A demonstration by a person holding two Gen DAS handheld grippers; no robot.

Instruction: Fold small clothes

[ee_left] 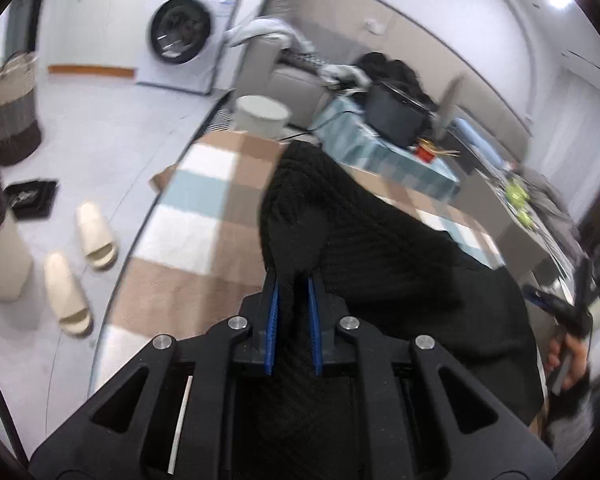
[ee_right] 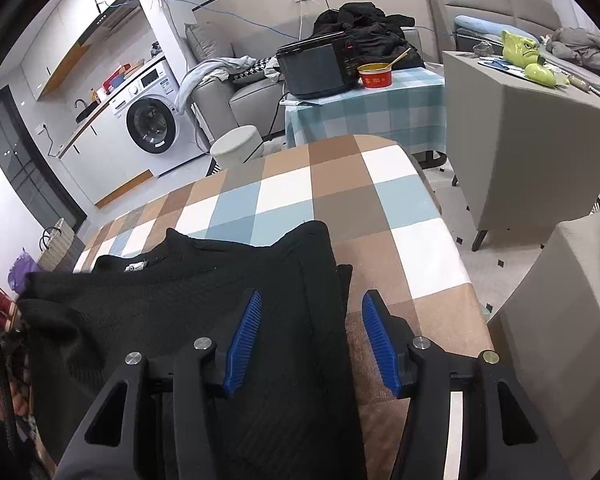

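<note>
Black ribbed knit sweater (ee_right: 188, 304) spread over lower centre and lower left of right wrist view, on table with brown, white and blue checked cloth (ee_right: 340, 200); collar with small white label toward upper left of garment. Right gripper (ee_right: 308, 336) at lower centre, blue ribbed jaws wide apart, gripping nothing; left finger above sweater, right finger above bare cloth, garment's right edge between them.

Left gripper (ee_left: 293, 300) at lower centre of left wrist view, jaws nearly closed, pinching a bunched fold of same black sweater (ee_left: 360, 240), lifted off checked table (ee_left: 204, 216). Frame motion-blurred.

Background: white front-loading washing machine (ee_right: 152, 124) at upper left, black box-shaped appliance (ee_right: 316, 68) and red bowl (ee_right: 374, 76) on teal checked side table, upper centre. Pair of cream slippers (ee_left: 80, 264) on floor, left side.
</note>
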